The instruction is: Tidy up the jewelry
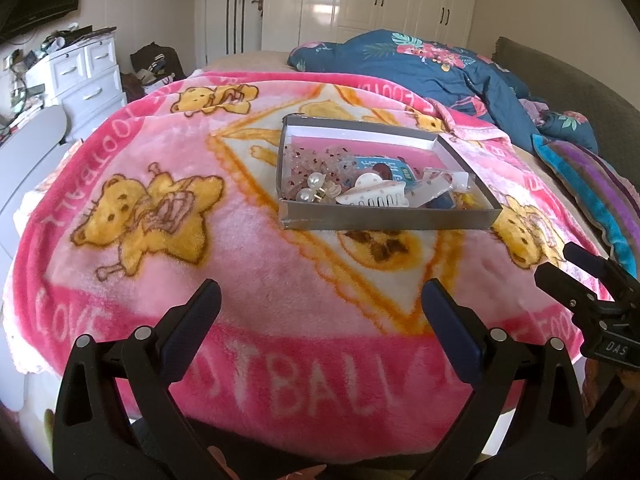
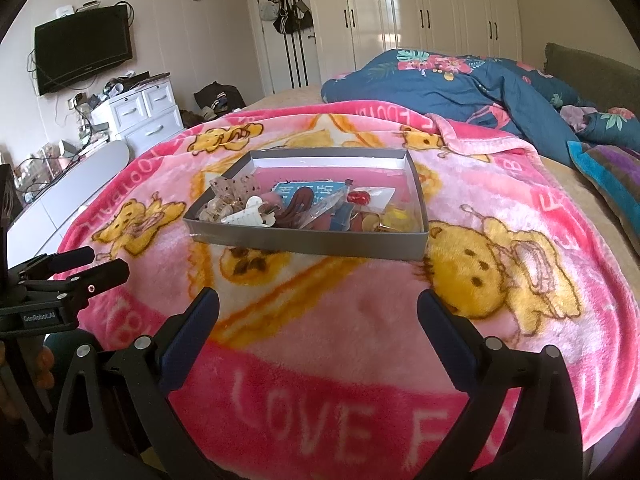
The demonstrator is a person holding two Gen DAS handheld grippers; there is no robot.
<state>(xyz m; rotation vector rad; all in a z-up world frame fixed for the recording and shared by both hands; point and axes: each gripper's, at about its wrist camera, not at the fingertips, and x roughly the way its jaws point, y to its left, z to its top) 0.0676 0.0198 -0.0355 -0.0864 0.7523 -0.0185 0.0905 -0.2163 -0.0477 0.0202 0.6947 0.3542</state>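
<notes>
Both grippers, left (image 1: 320,300) and right (image 2: 318,304), are held spread wide and empty above the pink blanket (image 1: 248,280). Ahead, well apart, the grey box (image 2: 308,242) of jewelry is set flat, long axis crosswise; bare blanket surrounds every edge.

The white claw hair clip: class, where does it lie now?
In both wrist views, the white claw hair clip lies inside the grey box, by its near wall, beside the pearl pieces.
</notes>
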